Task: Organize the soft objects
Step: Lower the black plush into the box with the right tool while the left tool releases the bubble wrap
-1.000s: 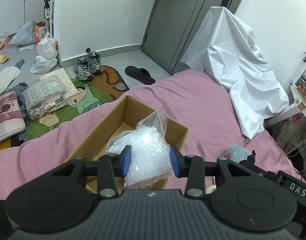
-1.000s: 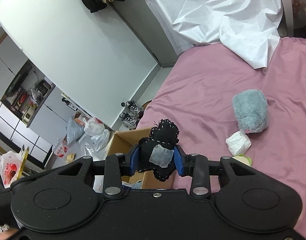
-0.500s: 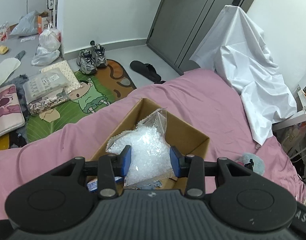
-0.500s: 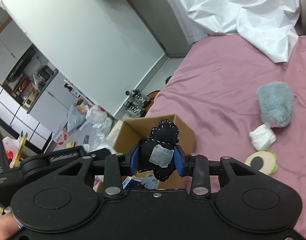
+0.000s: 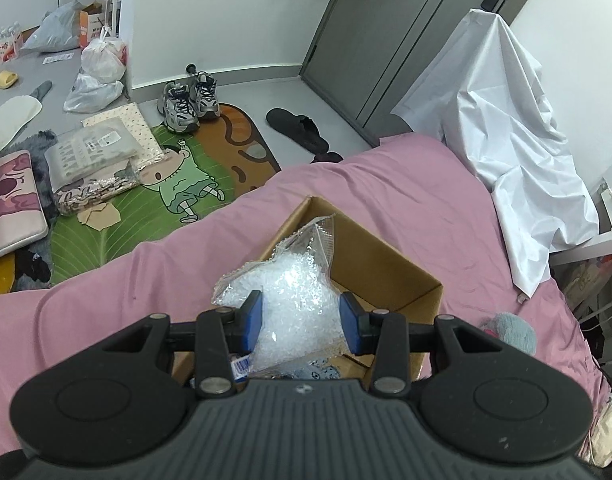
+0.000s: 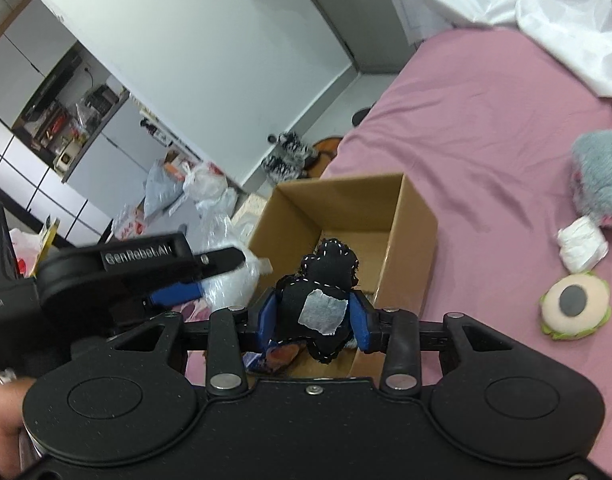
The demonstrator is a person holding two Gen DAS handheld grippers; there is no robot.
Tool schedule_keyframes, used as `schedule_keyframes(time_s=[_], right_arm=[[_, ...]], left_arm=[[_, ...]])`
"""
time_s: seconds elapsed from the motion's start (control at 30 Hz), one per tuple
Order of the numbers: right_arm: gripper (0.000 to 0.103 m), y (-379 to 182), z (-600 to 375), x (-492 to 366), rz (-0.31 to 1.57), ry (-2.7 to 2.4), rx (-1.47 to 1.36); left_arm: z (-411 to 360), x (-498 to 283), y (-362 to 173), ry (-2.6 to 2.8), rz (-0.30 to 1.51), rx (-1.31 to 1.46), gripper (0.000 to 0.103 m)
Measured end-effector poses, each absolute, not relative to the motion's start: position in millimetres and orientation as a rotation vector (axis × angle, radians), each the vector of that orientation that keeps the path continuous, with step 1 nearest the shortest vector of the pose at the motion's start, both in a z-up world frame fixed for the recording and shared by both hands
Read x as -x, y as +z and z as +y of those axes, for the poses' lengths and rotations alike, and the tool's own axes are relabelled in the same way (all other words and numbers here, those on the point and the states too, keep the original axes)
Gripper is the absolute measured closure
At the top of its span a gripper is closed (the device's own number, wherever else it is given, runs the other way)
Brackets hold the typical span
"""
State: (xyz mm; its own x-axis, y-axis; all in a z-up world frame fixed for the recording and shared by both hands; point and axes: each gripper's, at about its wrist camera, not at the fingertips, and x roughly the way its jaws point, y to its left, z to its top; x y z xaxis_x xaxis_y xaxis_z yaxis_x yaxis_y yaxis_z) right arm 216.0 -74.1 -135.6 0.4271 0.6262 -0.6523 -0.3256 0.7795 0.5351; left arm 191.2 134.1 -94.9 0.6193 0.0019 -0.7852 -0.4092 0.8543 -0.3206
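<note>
An open cardboard box stands on the pink bed; it also shows in the right wrist view. My left gripper is shut on a clear bag of white pellets and holds it over the box's near end. My right gripper is shut on a black stitched plush with a white patch, above the box's near end. The left gripper with its bag appears at the left of the right wrist view. A blue printed item lies inside the box.
On the bed right of the box lie a grey fluffy toy, a white wad and a round burger-like plush. A white sheet drapes over furniture beyond the bed. Shoes, bags and a mat cover the floor.
Both grippers have moved closer over the box with their loads. The box now sits right beneath both sets of fingers, and the left gripper has come into the right wrist view.
</note>
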Motion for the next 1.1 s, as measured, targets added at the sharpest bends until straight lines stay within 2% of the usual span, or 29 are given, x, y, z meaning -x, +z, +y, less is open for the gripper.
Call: schedule_keyframes(time_s=[0.17,0.67,0.77,0.9,1.1], right_arm=[[0.048,-137.6,-71.4,-215.2,1.014,0.629,-0.369],[0.04,-133.5,-89.8,-217.1,1.01,0.525,-0.418],[0.039,-133.7,-91.6,-218.9,1.013,0.516,-0.422],[0.033,-130.0,-95.7,-218.3,1.009,0.506,-0.422],[0.031,-127.0,-107.6,-218.0,1.007,0.48,-0.429]], left_arm=[[138.0,-192.4,-93.2,0.243,0.878,0.508,0.063],[124.3,-203.7,-99.2,0.22,0.908,0.473,0.062],[118.7,-205.5,-94.1,0.224,0.9,0.435,0.058],[114.8,-203.7,-87.3,0.238,0.893,0.423,0.046],[107.2,-199.7,-81.7,0.253,0.899,0.404,0.039]])
